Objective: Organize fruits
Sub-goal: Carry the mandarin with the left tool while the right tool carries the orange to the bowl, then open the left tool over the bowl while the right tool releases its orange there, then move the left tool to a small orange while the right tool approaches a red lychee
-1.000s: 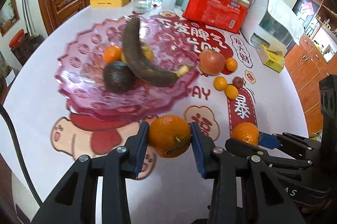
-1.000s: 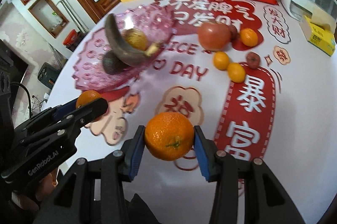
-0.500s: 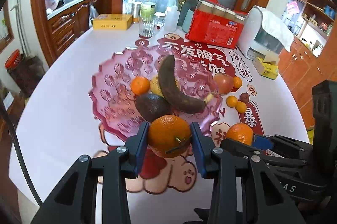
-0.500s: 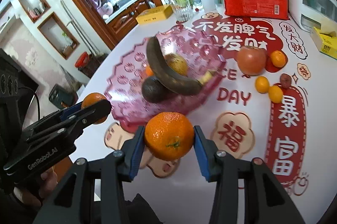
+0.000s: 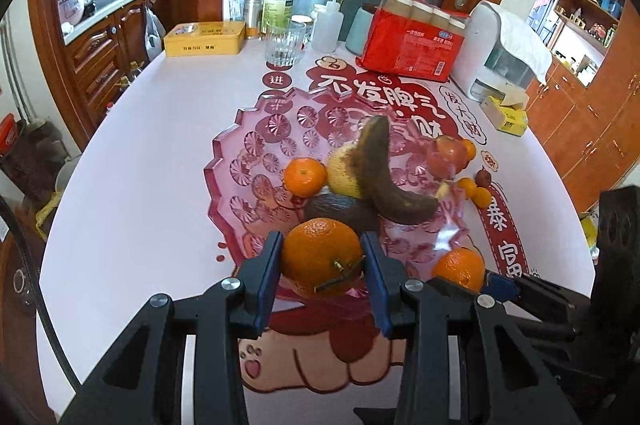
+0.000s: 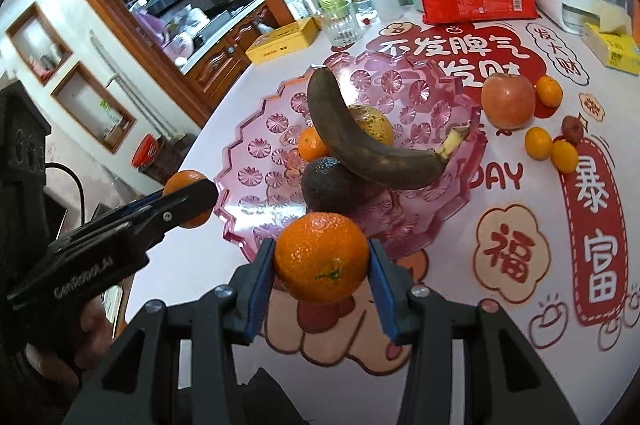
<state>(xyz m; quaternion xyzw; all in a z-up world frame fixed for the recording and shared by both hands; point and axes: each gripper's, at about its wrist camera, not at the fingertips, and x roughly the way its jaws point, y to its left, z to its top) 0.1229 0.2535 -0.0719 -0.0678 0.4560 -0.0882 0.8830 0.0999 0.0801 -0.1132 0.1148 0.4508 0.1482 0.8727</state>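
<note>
My left gripper is shut on an orange, held above the near rim of the pink fruit plate. My right gripper is shut on another orange, just short of the plate's near edge. Each gripper shows in the other's view, the right and the left. The plate holds a brown banana, an avocado, a small orange and a yellow fruit. An apple and several small oranges lie on the table to the right.
A glass, a bottle, a yellow tin, a red pack of cups, a white dispenser and a yellow tissue box stand at the far side. The table edge curves away at the left.
Both grippers have risen and pulled back with their oranges still held. The plate and table now sit lower and farther in both views.
</note>
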